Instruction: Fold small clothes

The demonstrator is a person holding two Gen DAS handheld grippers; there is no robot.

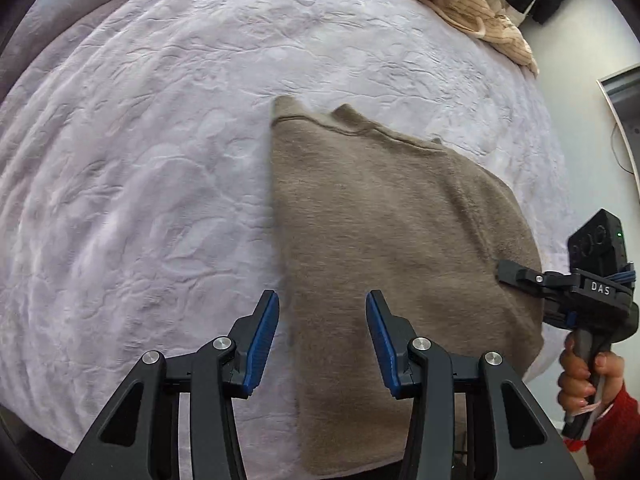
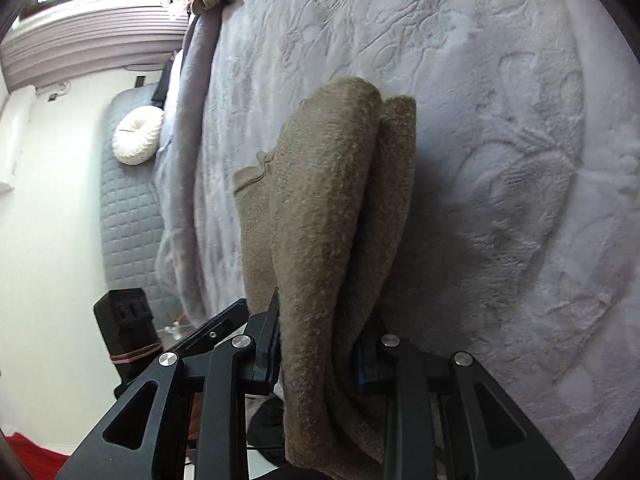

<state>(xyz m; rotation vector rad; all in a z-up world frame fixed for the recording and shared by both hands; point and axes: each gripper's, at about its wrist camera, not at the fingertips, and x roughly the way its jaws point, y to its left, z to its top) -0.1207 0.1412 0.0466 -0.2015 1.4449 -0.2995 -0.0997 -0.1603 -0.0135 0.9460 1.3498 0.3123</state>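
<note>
Taupe knit sweater (image 1: 384, 216), fuzzy and folded, lay on an embossed lavender bedspread (image 1: 140, 160) near its right edge. Left gripper (image 1: 322, 340) hovered with blue ribbed pads parted and empty over the sweater's straight left fold. Right gripper (image 2: 318, 344) was clamped on the bunched, layered edge of the sweater. Wide bare quilt stretched left and beyond; a cream ribbed garment (image 1: 472, 4) was heaped at the far corner.

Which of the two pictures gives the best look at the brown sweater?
The left wrist view: the brown sweater lies spread on the bed, neckline and edges visible. The right wrist view shows only a bunched fold between the right gripper fingers.
</note>
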